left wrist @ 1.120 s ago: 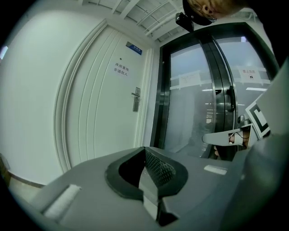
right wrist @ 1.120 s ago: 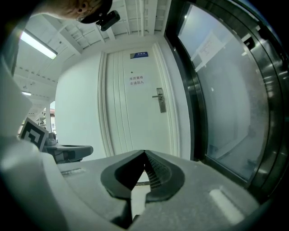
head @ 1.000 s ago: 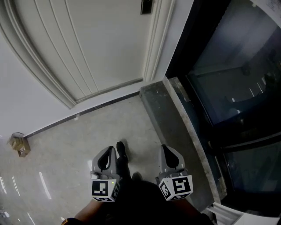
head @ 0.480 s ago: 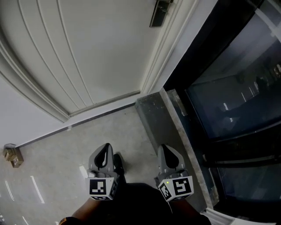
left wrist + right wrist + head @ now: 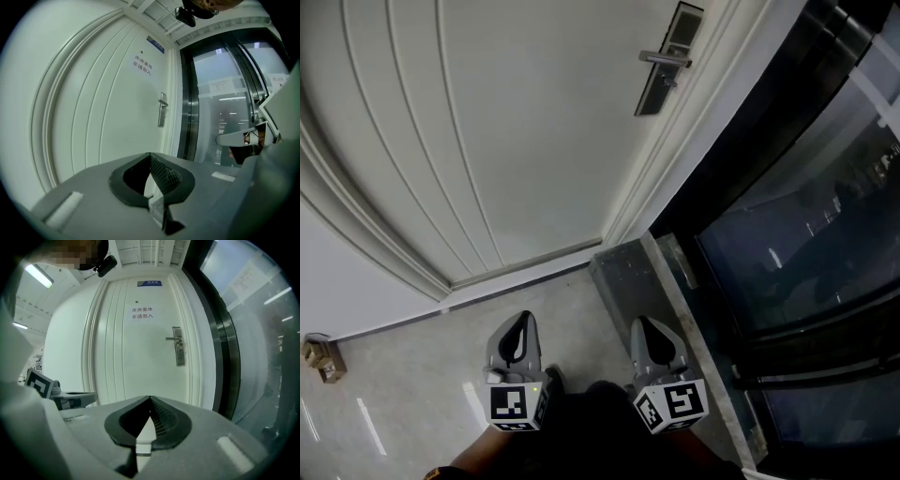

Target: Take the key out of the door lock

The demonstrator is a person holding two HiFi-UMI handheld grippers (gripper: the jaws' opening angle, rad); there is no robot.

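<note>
**Both claws shut and empty, well short of the door lock**

A white panelled door (image 5: 516, 131) fills the head view from 9 to 12 o'clock. A dark glass wall (image 5: 806, 234) runs from 1 down to 4 o'clock. Pale tiled floor (image 5: 403, 375) lies at 7 to 8 o'clock. A grey stone kerb (image 5: 628, 272) runs along the foot of the glass.

The left claw (image 5: 519, 330) and the right claw (image 5: 649, 333) are held side by side at 6 o'clock. Both point toward the door. In each claw's own view the jaws meet at their tips, with nothing between them.

The door lock (image 5: 666, 58) is a dark plate with a lever handle (image 5: 664, 58). It sits at 1 o'clock by the door's edge, well apart from both claws. Whether the key is in it is too small to tell. A printed notice (image 5: 142, 312) hangs on the door at 12 o'clock in the right gripper view. A small brown object (image 5: 321, 357) lies on the floor at 8 o'clock.
</note>
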